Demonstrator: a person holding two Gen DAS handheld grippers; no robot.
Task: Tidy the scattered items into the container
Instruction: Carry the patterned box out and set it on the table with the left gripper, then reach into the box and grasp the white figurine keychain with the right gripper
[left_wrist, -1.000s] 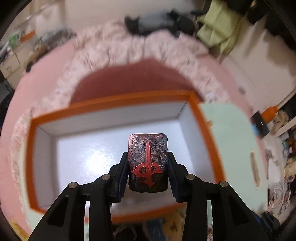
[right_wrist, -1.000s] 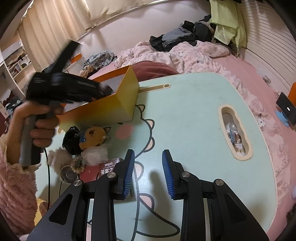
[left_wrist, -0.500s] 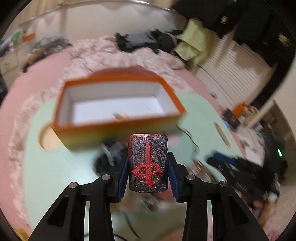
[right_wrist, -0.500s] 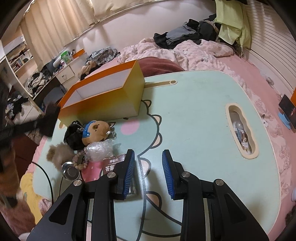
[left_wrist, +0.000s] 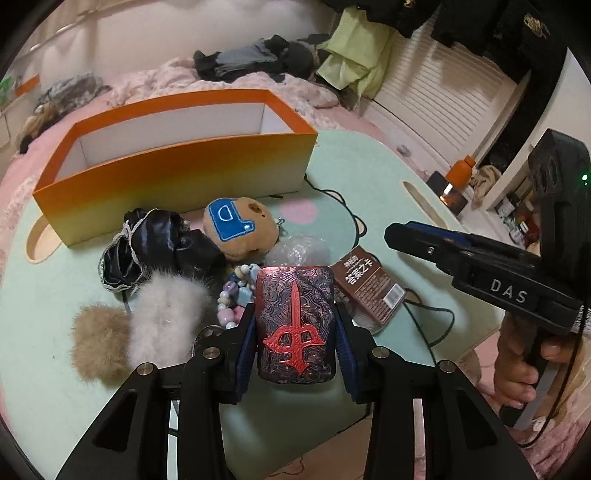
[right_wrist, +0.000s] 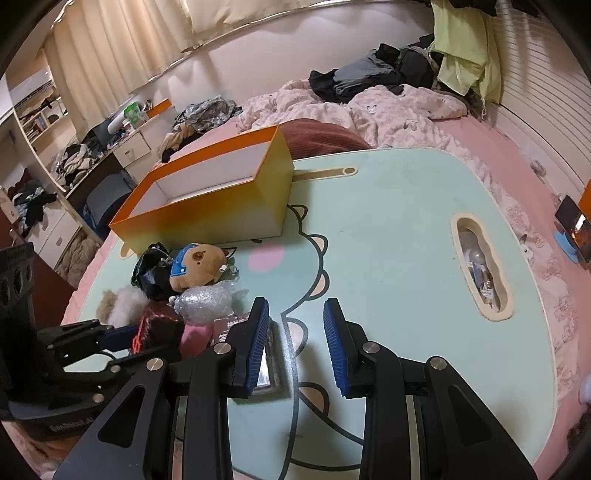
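My left gripper (left_wrist: 295, 332) is shut on a dark embossed case with a red sword emblem (left_wrist: 295, 321), held above the pile of items. The orange open box (left_wrist: 177, 162) stands at the back of the table and looks empty; it also shows in the right wrist view (right_wrist: 207, 199). In front of it lie a bear plush (left_wrist: 240, 229), a black pouch (left_wrist: 155, 243), fur pom-poms (left_wrist: 136, 332), beads (left_wrist: 232, 295), a bubble-wrapped lump (right_wrist: 207, 302) and a brown card pack (left_wrist: 369, 288). My right gripper (right_wrist: 295, 339) is open and empty over the table, right of the pile.
The mint cartoon table (right_wrist: 388, 229) has cut-out slots (right_wrist: 480, 269). A cable (left_wrist: 432, 317) trails near the front edge. A bed with a pink quilt and clothes (right_wrist: 369, 99) lies behind. The right gripper's body (left_wrist: 498, 280) shows in the left wrist view.
My left gripper, still holding the case, pulled back from above the box interior to low over the pile in front of it. The right gripper barely moved.
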